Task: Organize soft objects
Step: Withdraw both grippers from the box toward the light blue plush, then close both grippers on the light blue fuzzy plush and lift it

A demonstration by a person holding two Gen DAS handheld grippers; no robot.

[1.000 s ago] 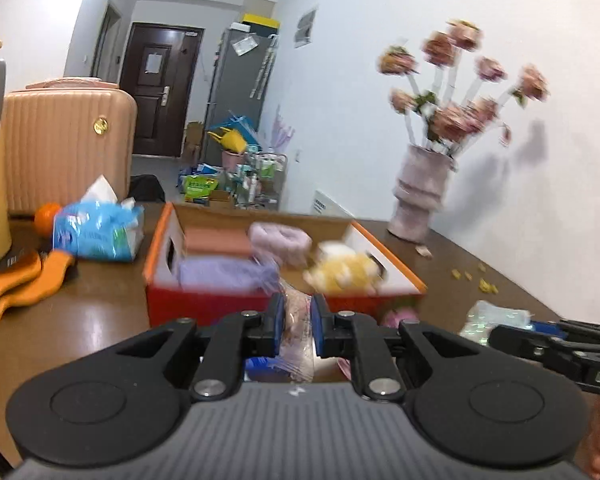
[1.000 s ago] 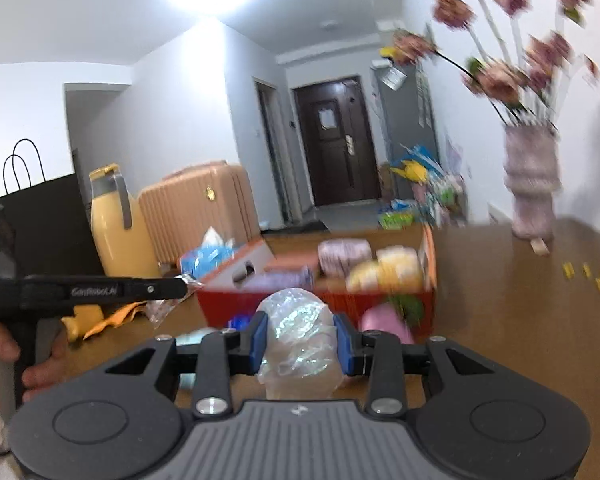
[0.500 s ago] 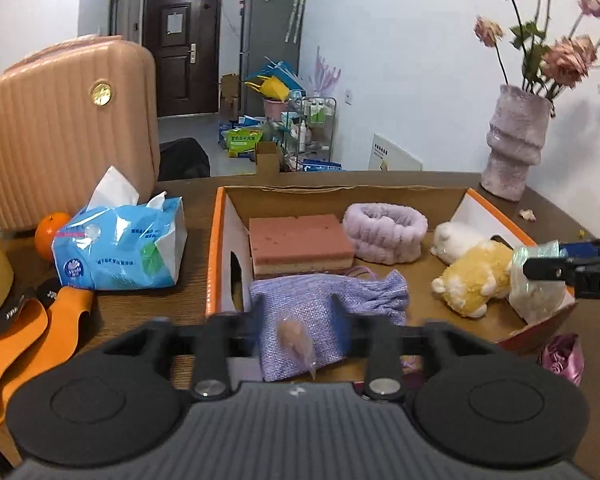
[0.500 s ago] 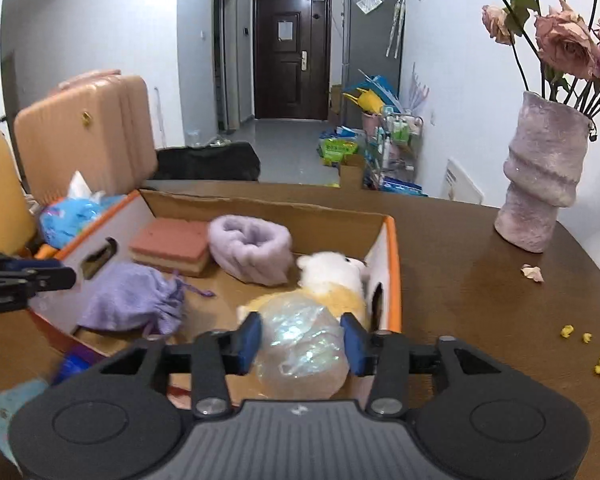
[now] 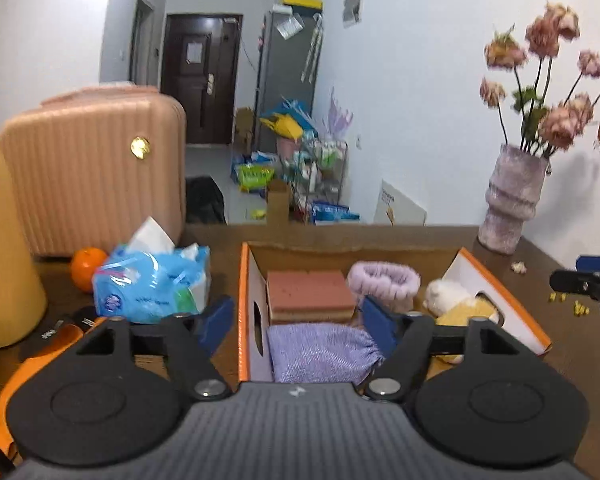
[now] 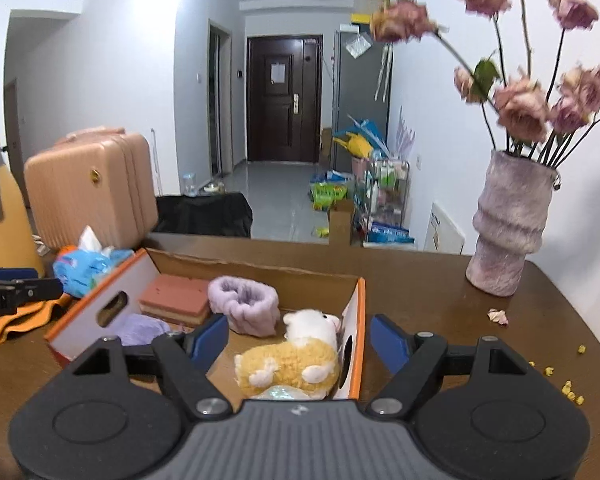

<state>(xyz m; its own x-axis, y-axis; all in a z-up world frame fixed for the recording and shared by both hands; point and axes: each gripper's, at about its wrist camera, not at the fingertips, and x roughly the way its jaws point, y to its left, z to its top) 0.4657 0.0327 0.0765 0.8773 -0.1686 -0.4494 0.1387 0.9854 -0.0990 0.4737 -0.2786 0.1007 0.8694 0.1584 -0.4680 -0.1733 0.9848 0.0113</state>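
Observation:
An orange-rimmed cardboard box (image 5: 243, 300) (image 6: 362, 320) sits on the brown table. It holds a pink sponge (image 5: 310, 294) (image 6: 176, 300), a purple fuzzy band (image 5: 384, 280) (image 6: 246, 304), a lavender pouch (image 5: 320, 354) (image 6: 140, 330), a yellow-and-white plush (image 5: 458, 304) (image 6: 292, 364) and a clear shiny bag (image 6: 282, 393) just below the plush. My left gripper (image 5: 296, 328) is open and empty above the box's near left part. My right gripper (image 6: 298, 338) is open and empty above the plush.
A blue tissue pack (image 5: 152, 284) (image 6: 88, 266), an orange (image 5: 87, 268) and orange straps (image 6: 16, 320) lie left of the box. A yellow jug (image 6: 0, 208) and pink suitcase (image 5: 96, 168) stand behind. A vase of dried flowers (image 6: 508, 224) (image 5: 512, 196) stands right, with petals scattered.
Both grippers have opened over the box. The right let go of the clear bag, which now lies by the plush. The left let go of its small packet, now out of sight.

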